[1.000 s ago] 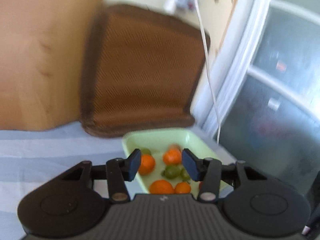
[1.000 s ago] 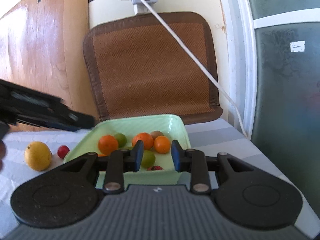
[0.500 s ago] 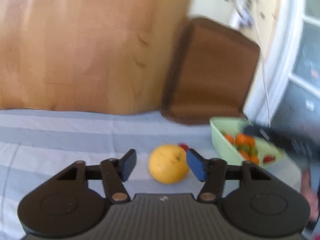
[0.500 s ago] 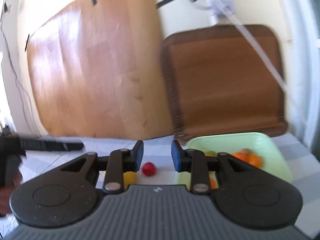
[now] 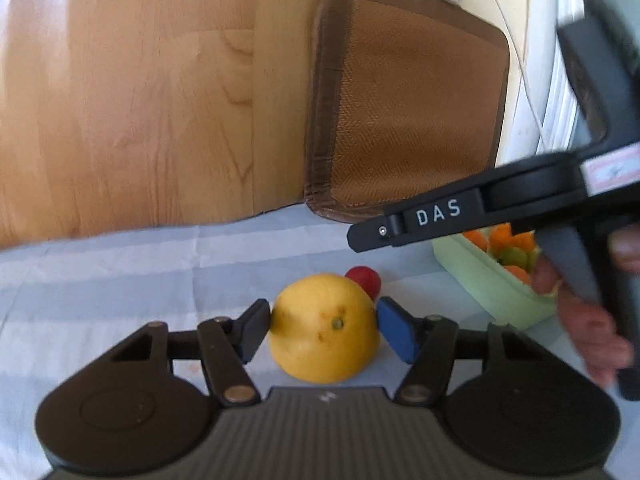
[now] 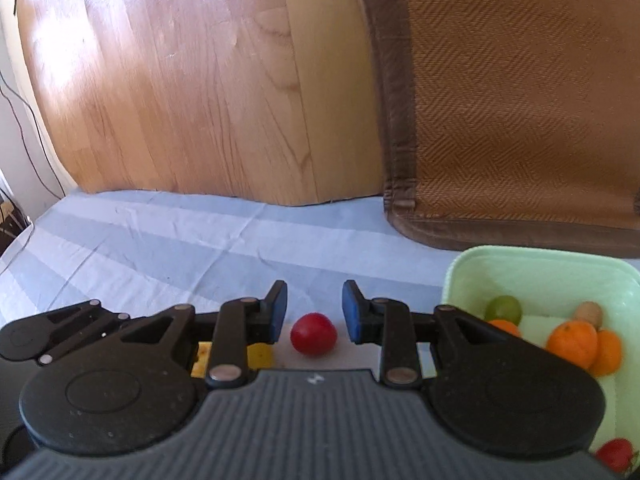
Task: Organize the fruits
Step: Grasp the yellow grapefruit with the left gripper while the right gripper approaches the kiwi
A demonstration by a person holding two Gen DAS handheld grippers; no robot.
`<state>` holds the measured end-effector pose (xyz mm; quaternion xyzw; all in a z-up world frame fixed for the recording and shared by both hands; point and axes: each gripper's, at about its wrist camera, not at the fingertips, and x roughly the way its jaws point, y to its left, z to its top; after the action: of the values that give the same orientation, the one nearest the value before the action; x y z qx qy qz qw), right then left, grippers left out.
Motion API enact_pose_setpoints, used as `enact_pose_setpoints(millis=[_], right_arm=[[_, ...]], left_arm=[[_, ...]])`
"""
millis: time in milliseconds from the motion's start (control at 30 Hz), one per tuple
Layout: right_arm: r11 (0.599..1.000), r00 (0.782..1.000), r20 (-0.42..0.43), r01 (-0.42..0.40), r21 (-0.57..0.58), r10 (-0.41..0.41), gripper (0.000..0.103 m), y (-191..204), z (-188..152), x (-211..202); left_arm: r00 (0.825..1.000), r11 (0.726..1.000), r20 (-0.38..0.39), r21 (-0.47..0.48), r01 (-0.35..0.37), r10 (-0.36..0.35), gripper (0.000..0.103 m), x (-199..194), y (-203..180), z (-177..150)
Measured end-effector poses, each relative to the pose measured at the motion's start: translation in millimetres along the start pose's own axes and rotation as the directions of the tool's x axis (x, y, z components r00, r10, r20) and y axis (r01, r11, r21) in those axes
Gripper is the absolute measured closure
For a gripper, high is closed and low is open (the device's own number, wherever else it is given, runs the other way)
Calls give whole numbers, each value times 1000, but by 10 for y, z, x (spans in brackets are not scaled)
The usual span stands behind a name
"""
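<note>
A yellow lemon (image 5: 324,328) lies on the striped blue cloth between the fingers of my left gripper (image 5: 322,326); the pads stand at its two sides, touching or nearly so. A small red fruit (image 5: 364,278) sits just behind it. In the right wrist view that red fruit (image 6: 313,334) lies on the cloth between the open fingers of my right gripper (image 6: 314,316), which do not touch it. A pale green tray (image 6: 540,276) holding several oranges and green fruits stands to the right. The right gripper's body (image 5: 460,216) crosses the left wrist view.
A brown woven mat (image 6: 520,100) leans against the wall behind the tray (image 5: 488,276). A wooden board (image 6: 180,80) stands at the back left. A bit of yellow lemon (image 6: 256,354) shows under the right gripper's left finger. The left gripper (image 6: 60,332) is at lower left.
Both grippers swung left from the tray to the loose fruit. The left gripper came down around the lemon; the right gripper came down around the red fruit.
</note>
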<state>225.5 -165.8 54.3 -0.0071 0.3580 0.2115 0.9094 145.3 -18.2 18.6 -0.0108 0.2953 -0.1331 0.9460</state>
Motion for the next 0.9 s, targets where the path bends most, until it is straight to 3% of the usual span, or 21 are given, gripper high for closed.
enact_pose_setpoints(millis=[200, 433, 800, 900], right_arm=[[1000, 1000, -24, -12, -13, 12, 70, 56, -81, 89], [992, 998, -20, 61, -112, -63, 63, 216, -179, 216], [997, 997, -27, 66, -34, -67, 63, 85, -155, 249], [997, 997, 40, 61, -47, -59, 63, 145, -191, 105]], left_arm=[[1000, 998, -4, -65, 20, -21, 47, -361, 227, -184], [1000, 999, 27, -41, -8, 9, 48, -389, 170, -200], [998, 996, 59, -87, -12, 17, 52, -283, 211, -142], [998, 997, 64, -70, -12, 16, 55, -332, 197, -165]])
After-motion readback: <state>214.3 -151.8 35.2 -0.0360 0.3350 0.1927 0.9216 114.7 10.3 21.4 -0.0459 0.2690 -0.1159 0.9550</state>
